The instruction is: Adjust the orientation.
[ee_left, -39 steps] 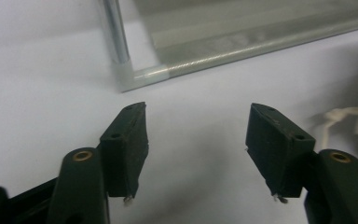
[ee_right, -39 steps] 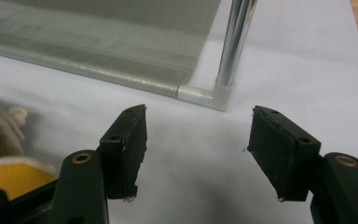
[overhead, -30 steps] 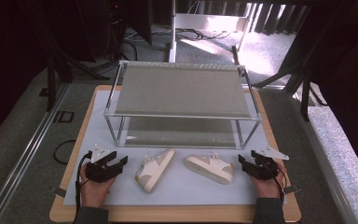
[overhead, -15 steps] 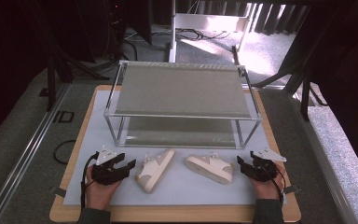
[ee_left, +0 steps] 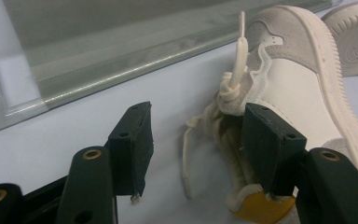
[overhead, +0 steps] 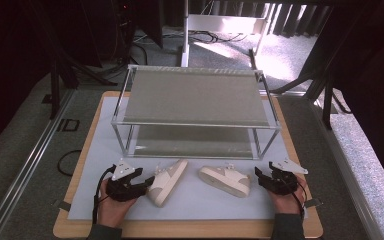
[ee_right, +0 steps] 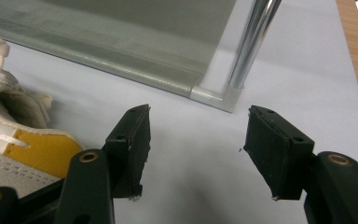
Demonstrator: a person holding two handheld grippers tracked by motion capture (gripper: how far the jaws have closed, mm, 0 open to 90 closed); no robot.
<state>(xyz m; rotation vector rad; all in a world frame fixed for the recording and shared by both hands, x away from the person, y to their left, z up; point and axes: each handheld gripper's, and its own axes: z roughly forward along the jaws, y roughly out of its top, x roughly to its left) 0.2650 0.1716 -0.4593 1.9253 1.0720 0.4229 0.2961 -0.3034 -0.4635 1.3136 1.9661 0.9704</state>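
a: black jaws of the left gripper [ee_left: 193,140] stand spread, and they have just been opening a little; nothing is pinched. the laces and heel collar of the left sneaker [ee_left: 298,88] sit in the gap, closer to the right-hand jaw, but whether that jaw touches the shoe i cannot tell.

b: and from the high view?

a: the left gripper [overhead: 141,181] is right at the heel of the left sneaker [overhead: 167,181], which lies on the white mat [overhead: 100,145] with its toe angled towards the rack. so the grab looks lined up, not made.

b: the other side?

a: the right gripper [ee_right: 196,140] is also spread and empty, with bare mat between its jaws. the yellow-lined heel of the right sneaker [ee_right: 14,140] lies off to the side of it, outside the gap. in the high view the right gripper [overhead: 266,176] sits just beside the heel of the right sneaker [overhead: 225,180], apart from it.

b: and the rack?

a: both tiers of the metal-framed shoe rack [overhead: 195,100] look bare, with its lower shelf and a chrome post [ee_right: 249,44] just beyond the shoes.

b: so how far along?

a: i'd judge it's at the very start. if the sneakers belong on the rack, both still have to be gripped, lifted and set on a shelf.
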